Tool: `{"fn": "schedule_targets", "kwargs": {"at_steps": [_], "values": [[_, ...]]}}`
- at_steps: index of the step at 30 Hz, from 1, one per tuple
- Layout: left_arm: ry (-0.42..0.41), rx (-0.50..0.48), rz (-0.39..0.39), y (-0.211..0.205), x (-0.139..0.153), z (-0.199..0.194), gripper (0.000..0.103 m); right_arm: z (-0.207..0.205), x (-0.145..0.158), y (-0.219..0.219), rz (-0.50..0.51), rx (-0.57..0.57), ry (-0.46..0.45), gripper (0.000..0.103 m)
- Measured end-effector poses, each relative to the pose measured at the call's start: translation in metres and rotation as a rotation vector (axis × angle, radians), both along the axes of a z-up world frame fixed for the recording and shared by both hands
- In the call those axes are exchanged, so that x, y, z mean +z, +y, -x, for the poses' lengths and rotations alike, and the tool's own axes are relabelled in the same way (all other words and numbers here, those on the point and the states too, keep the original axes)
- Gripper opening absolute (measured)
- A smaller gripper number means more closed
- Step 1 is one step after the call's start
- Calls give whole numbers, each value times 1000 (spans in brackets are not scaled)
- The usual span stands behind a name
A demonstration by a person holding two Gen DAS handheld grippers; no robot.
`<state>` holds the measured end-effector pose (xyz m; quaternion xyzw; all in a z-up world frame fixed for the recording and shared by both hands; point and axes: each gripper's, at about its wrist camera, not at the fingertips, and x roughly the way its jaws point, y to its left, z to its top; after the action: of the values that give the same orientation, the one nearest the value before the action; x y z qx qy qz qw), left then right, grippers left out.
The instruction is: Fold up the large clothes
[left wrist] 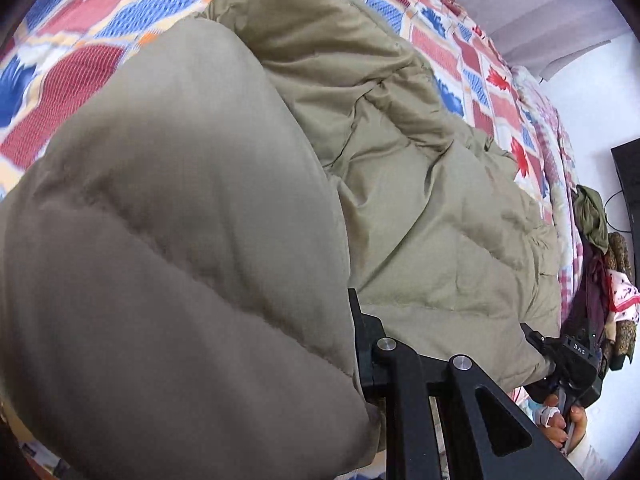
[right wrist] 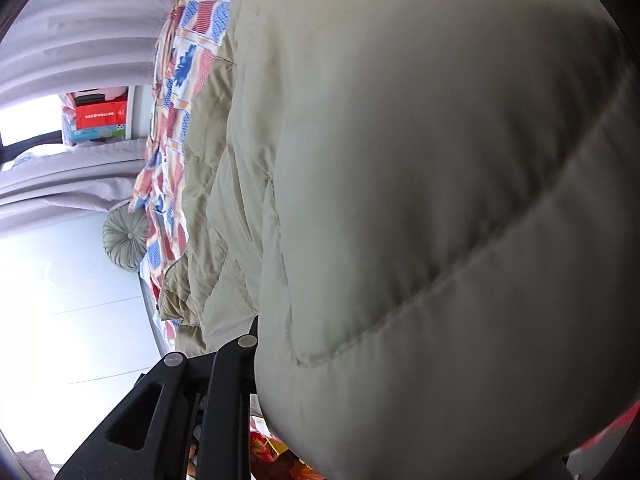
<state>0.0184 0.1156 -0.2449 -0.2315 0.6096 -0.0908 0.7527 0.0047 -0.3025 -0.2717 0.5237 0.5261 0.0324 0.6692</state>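
Observation:
A large khaki padded jacket (left wrist: 400,184) lies on a bed with a red, blue and white patterned cover (left wrist: 80,28). In the left wrist view a lifted puffy part of the jacket (left wrist: 172,240) fills the left side, and my left gripper (left wrist: 356,344) is shut on its edge; one finger (left wrist: 362,340) shows, the other is hidden by cloth. My right gripper (left wrist: 560,356) shows at the lower right, at the jacket's near edge. In the right wrist view a lifted fold of the jacket (right wrist: 440,200) fills the frame and my right gripper (right wrist: 256,344) is shut on it.
A heap of other clothes (left wrist: 600,264) hangs at the bed's right end. Grey curtains (right wrist: 80,40), a round cushion (right wrist: 124,236) and boxes (right wrist: 100,116) on a sill lie beyond the bed. White floor (right wrist: 60,320) lies beside the bed.

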Motion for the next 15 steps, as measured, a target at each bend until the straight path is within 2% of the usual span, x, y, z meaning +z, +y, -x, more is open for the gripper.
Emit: {"fn": "schedule_targets", "kwargs": {"at_steps": [4, 6, 9, 10, 12, 14, 15], "values": [[23, -1, -1, 1, -11, 10, 22, 11, -9, 3, -4, -27, 39, 25], [26, -8, -10, 0, -11, 12, 23, 2, -12, 0, -3, -32, 58, 27], [36, -13, -63, 0, -7, 13, 42, -6, -12, 2, 10, -23, 74, 32], [43, -10, -81, 3, -6, 16, 51, -11, -8, 5, 17, -19, 79, 34], [61, -7, -90, 8, -1, 22, 52, -15, -4, 7, 34, -15, 99, 39], [75, -7, -88, 14, 5, 26, 52, -16, 1, 7, 55, -9, 126, 50], [77, -6, -88, 17, 9, 29, 52, -16, 5, 7, 77, 1, 144, 52]]}}
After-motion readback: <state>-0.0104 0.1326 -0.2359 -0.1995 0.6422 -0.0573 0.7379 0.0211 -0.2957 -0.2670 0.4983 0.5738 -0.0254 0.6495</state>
